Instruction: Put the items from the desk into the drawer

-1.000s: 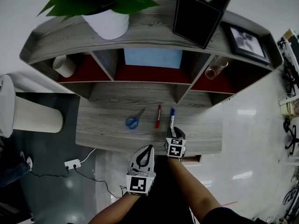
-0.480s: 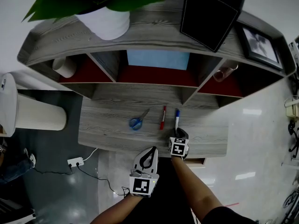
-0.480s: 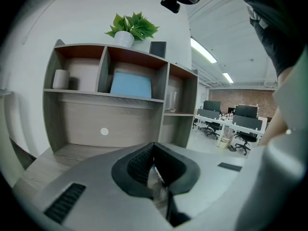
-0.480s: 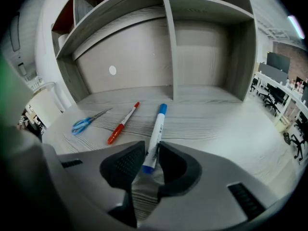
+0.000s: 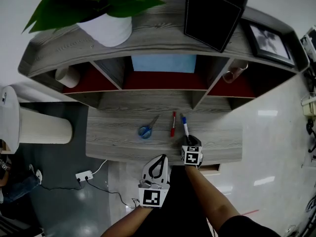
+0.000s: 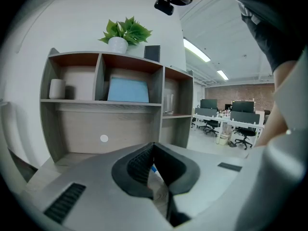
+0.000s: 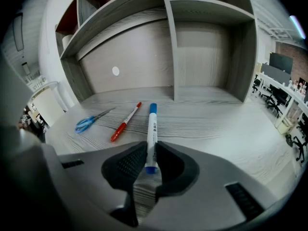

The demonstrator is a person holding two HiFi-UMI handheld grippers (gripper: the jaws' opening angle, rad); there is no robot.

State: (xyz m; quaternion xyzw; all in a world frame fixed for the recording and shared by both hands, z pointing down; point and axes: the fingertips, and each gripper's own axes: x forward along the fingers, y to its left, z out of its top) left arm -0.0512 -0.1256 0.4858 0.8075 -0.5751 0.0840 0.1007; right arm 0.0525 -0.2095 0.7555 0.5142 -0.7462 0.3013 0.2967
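Right tongs (image 7: 150, 149): angled down over the front edge of the worktop (image 7: 216, 124); the jaws have just been closing and now grip the tail end of the blue marker (image 7: 152, 129), one pad against each side
Blue marker: between the right tongs' pads, capped end pointing toward the back edge of the worktop, a little right of the middle; whether it rests on the surface or is lifted cannot be told
Left tongs (image 6: 154, 146): held off the worktop's front edge, roughly level and facing the shelves, jaw tips together with nothing between them
Red pen (image 7: 125, 122): lying on the worktop just left of the marker, apart from it
Scissors (image 7: 91, 121): blue-handled, lying flat further toward the left edge
Shelf unit (image 5: 148, 38): stands along the back edge, with a potted plant (image 5: 106, 28) on top
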